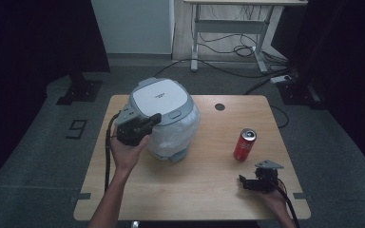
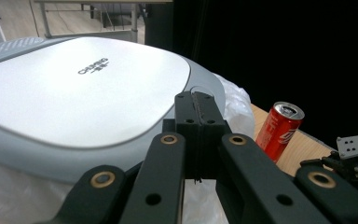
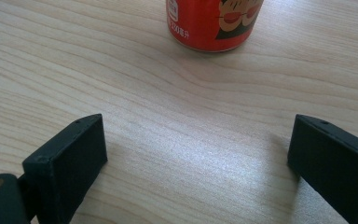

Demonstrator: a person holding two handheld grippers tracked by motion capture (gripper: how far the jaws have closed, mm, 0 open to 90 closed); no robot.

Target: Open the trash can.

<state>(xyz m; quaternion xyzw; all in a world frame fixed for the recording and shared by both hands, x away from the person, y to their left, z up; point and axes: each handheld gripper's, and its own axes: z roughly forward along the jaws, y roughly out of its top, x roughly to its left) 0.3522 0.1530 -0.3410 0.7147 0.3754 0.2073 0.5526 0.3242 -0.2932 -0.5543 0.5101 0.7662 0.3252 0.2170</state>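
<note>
the left gripper has its black jaws pressed together with nothing between them, tips hovering at the front edge of the rounded grey-and-white rice cooker, just by its lid latch. the cooker sits on crinkled clear plastic wrap at the back left of the light wooden table. the right gripper rests low near the table's front right corner, jaws spread wide apart and empty. a red drinks can stands upright just beyond it.
</note>
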